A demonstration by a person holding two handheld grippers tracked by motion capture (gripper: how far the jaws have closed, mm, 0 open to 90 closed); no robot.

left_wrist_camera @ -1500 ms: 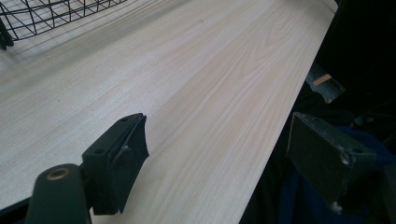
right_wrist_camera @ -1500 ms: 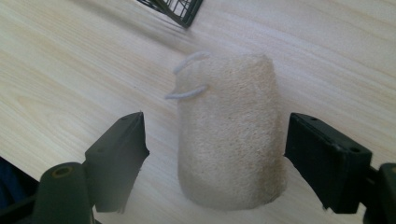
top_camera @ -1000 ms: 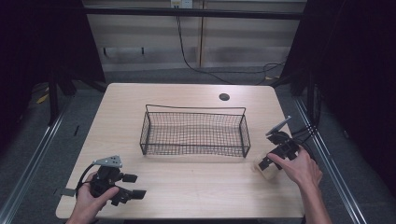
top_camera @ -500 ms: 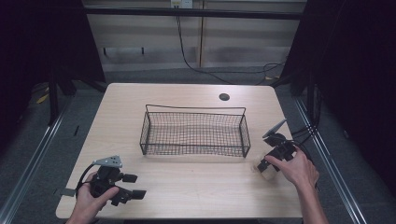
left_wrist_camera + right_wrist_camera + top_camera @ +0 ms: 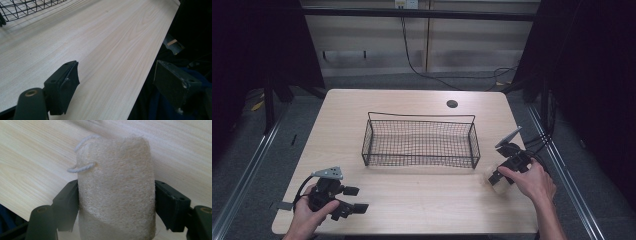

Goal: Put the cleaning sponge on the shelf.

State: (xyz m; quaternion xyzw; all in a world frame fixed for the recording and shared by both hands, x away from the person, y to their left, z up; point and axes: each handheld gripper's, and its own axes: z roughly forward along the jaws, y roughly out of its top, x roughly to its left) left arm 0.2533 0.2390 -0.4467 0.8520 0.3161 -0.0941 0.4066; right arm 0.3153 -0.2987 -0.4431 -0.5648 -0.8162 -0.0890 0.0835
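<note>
Loofah pad (image 5: 116,187) sits clamped between my right gripper (image 5: 116,203) jaws, long axis running away from me, low over the counter (image 5: 412,200) just right of the wire basket (image 5: 419,141). My left gripper (image 5: 125,85) idles released at the near-left corner. Only my right gripper view reveals its cord loop (image 5: 82,167).

We see the left gripper (image 5: 120,82) with its two black jaws spread wide, nothing between them. One jaw sits over the light wood table (image 5: 100,42), the other hangs past the table edge over dark floor. A corner of the black wire basket (image 5: 22,7) shows top left, well apart from the jaws. Some dark blue cloth (image 5: 155,110) shows below the edge.
</note>
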